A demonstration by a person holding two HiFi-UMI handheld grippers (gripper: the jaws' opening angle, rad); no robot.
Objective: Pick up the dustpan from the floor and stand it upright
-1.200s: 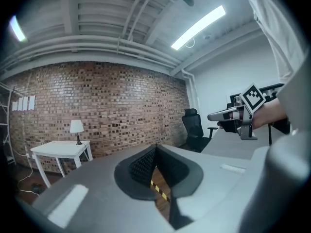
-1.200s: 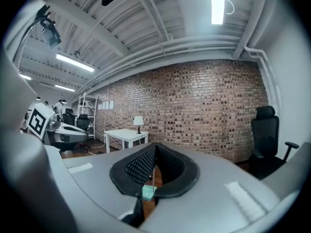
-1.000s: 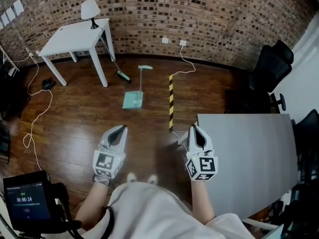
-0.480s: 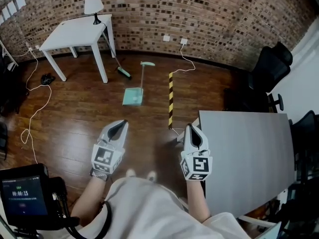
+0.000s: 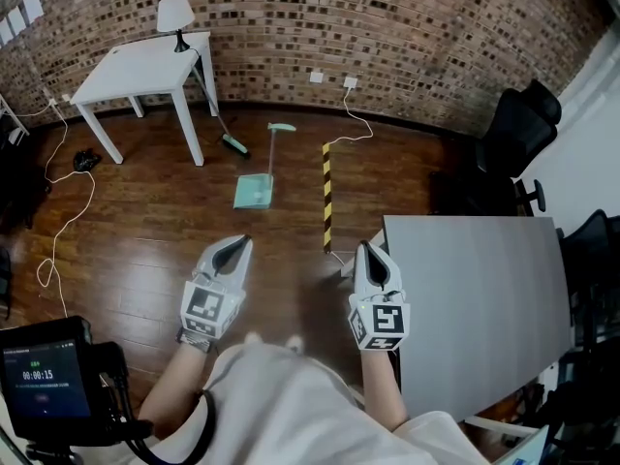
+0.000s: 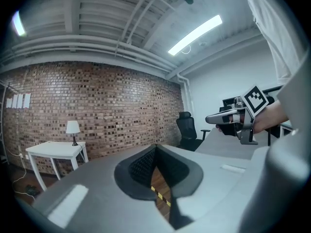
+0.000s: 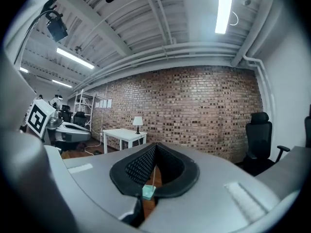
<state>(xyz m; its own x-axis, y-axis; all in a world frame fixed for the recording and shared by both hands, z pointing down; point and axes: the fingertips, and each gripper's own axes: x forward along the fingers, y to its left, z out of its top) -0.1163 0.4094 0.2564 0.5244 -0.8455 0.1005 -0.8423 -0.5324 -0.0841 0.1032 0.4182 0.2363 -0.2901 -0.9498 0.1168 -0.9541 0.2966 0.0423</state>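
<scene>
The teal dustpan [image 5: 254, 192] lies flat on the wooden floor, its long handle [image 5: 272, 153] pointing toward the brick wall. It is far ahead of both grippers. My left gripper [image 5: 235, 247] and right gripper [image 5: 368, 252] are held side by side in front of the body, both shut and with nothing in them. In the left gripper view the jaws [image 6: 155, 147] meet at their tips. In the right gripper view the right gripper [image 7: 155, 144] is shut too, and the dustpan [image 7: 148, 192] shows small below the tips.
A white table [image 5: 145, 66] with a lamp [image 5: 174, 13] stands at the back left, with a broom [image 5: 228, 141] leaning beside it. A yellow-black strip [image 5: 326, 197] lies right of the dustpan. A grey table [image 5: 475, 298] is close on the right, with a black chair [image 5: 513, 134] behind it. Cables [image 5: 68, 211] trail at the left.
My right gripper has shifted a little to the left, off the grey table's edge. The left gripper has stayed put and the dustpan lies as before.
</scene>
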